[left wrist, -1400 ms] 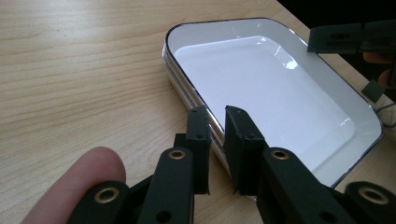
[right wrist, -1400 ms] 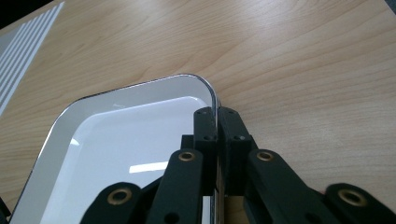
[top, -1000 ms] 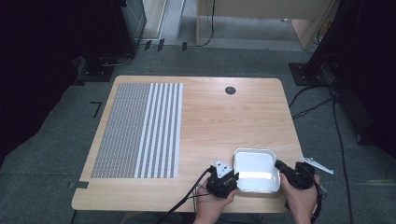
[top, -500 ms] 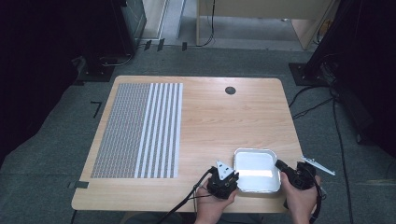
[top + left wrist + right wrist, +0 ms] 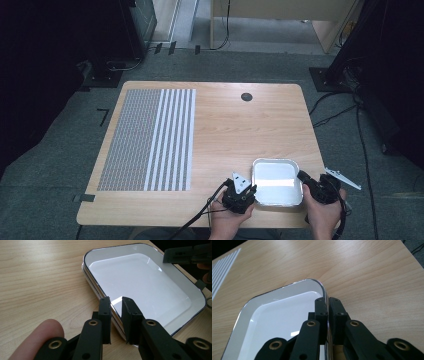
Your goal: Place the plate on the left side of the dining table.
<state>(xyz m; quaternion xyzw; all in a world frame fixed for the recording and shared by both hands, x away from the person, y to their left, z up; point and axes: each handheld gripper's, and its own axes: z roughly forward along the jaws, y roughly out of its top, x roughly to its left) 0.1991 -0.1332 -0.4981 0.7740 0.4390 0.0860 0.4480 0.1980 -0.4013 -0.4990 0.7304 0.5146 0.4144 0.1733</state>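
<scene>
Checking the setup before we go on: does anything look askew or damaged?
Nothing looks damaged. The white rectangular tray sits flat at the wooden table's near right corner, apparently a stack of two, slightly offset at the left edge.

Tray (image 5: 276,182) slightly nearer table's edge

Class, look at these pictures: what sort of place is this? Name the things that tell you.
Probably a lab or test room, not a kitchen: a bare wooden table carrying a striped mat, cables trailing over grey carpet, and dark equipment stands around it.
</scene>
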